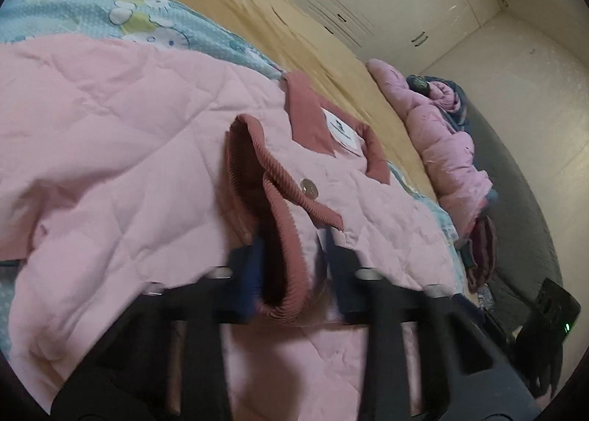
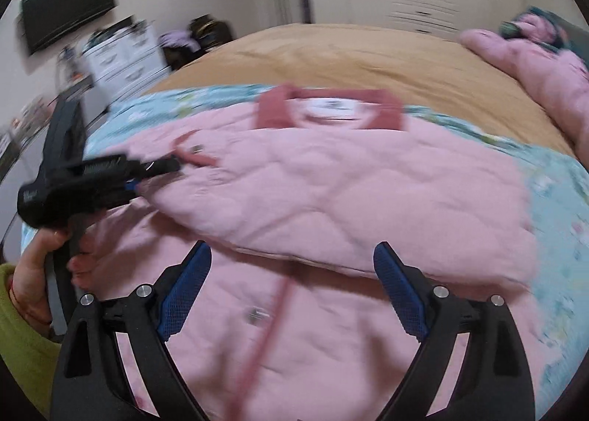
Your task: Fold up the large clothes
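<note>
The pink jacket (image 2: 331,192) lies on the bed (image 2: 331,52). The left hand-held gripper (image 1: 291,259) pinches its ribbed cuff (image 1: 279,237); the right hand-held gripper (image 2: 294,295) is released above it. The thin cuff may slip out if pulled quickly.

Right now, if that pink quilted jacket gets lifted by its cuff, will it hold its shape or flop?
Probably flop: the pink quilted jacket lies in soft wrinkles and folds on the bed. It looks puffy, so likely light for its bulk. The ribbed cuff between the left hand-held gripper's fingers seems grippy rather than slippery, so the sleeve would likely trail after it.
</note>
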Demonstrator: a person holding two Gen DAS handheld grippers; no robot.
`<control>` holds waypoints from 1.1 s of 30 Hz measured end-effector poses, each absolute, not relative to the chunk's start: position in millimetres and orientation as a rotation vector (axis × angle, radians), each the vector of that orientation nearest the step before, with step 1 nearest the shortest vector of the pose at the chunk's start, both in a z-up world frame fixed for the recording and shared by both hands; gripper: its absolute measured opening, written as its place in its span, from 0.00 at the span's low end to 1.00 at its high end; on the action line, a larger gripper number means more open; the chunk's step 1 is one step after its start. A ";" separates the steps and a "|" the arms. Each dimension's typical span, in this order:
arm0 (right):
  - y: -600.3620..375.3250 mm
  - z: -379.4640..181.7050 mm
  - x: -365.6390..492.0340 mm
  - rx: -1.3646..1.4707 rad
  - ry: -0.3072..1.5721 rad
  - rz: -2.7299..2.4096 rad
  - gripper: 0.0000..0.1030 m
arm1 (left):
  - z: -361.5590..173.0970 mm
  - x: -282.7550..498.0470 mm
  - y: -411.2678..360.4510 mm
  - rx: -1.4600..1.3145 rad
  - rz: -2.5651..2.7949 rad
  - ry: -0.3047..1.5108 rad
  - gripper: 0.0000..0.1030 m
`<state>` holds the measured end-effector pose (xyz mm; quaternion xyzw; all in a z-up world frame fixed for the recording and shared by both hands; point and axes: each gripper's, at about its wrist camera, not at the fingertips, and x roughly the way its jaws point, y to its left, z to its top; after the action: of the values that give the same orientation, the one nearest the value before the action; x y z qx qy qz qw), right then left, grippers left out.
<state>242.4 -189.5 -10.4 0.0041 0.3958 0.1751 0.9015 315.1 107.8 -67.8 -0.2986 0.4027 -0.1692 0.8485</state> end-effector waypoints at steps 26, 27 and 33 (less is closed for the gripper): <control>-290.2 -22.4 336.6 0.164 0.852 0.105 0.77 | -61.7 308.7 135.2 -0.521 -0.279 0.769 0.04; -292.8 -31.0 342.9 0.176 0.884 0.099 0.77 | -65.1 309.0 135.4 -0.531 -0.276 0.779 0.04; -314.3 -75.5 360.2 0.252 1.018 0.049 0.77 | -73.7 309.5 134.2 -0.529 -0.279 0.819 0.05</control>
<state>360.2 -314.3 -75.5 0.1201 0.4859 0.0233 0.8654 309.5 134.2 -73.7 -0.2532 0.3921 -0.1335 0.8743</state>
